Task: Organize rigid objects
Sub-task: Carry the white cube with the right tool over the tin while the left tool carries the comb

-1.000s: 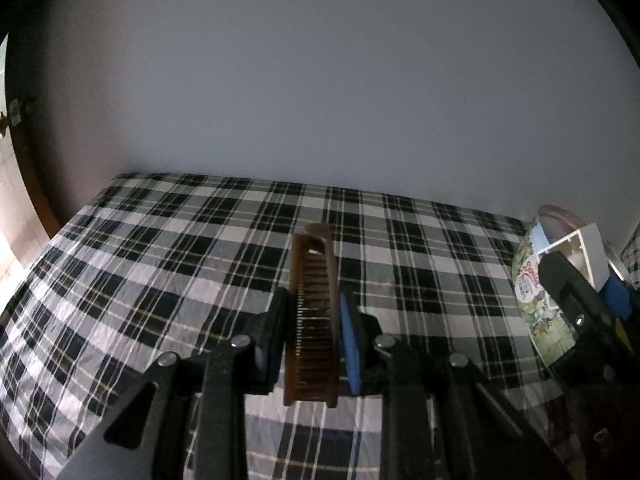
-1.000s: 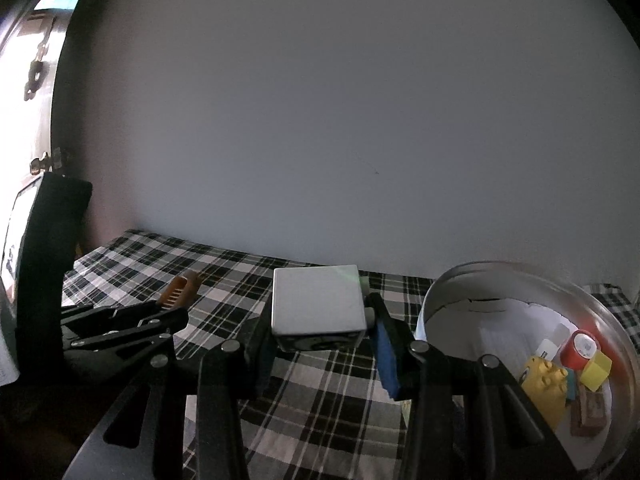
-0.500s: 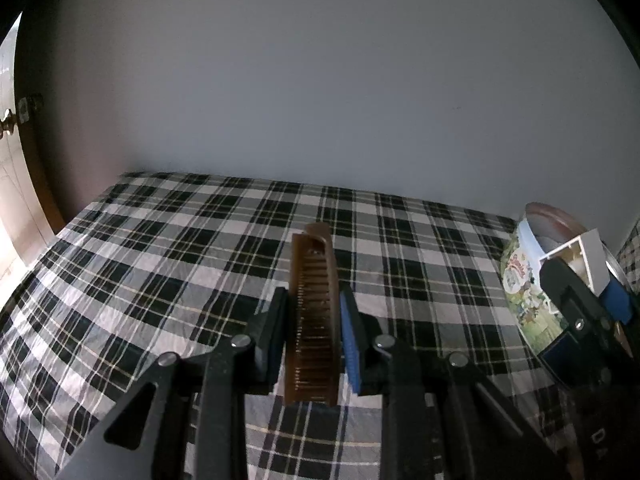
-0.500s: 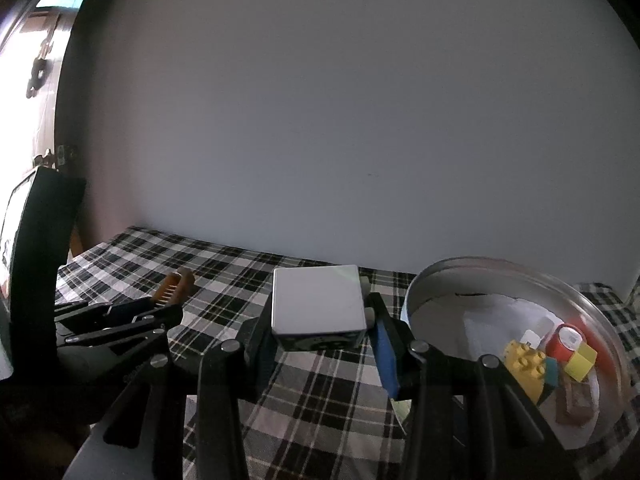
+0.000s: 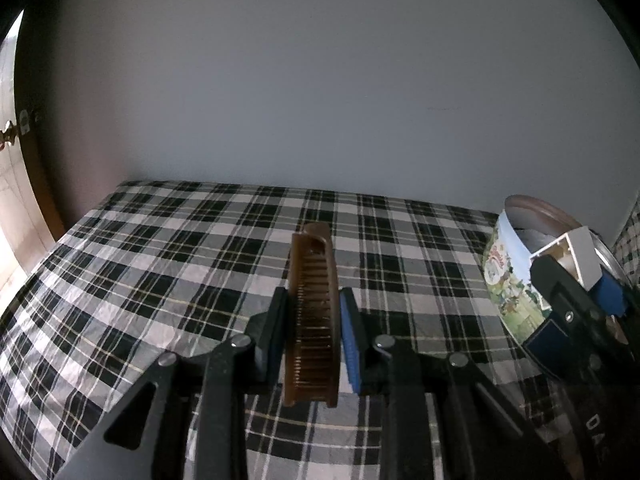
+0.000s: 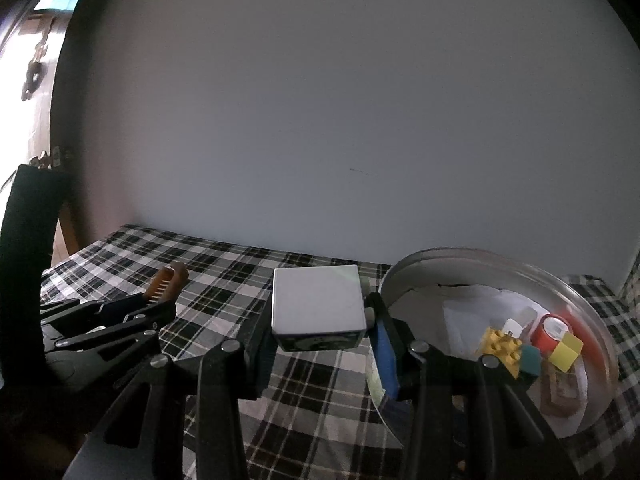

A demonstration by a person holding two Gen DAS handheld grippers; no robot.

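Note:
My left gripper is shut on a brown comb and holds it above the checked cloth. It also shows at the left of the right wrist view. My right gripper is shut on a white box, just left of a round metal tin. In the left wrist view the right gripper with the white box hangs at the tin's rim.
The tin holds a yellow brick, a red roll, a yellow cube and other small pieces. A plain wall stands behind the bed. A door is at the far left.
Both grippers have risen a little and moved toward the tin, which now shows more of its inside. Both grips are unchanged.

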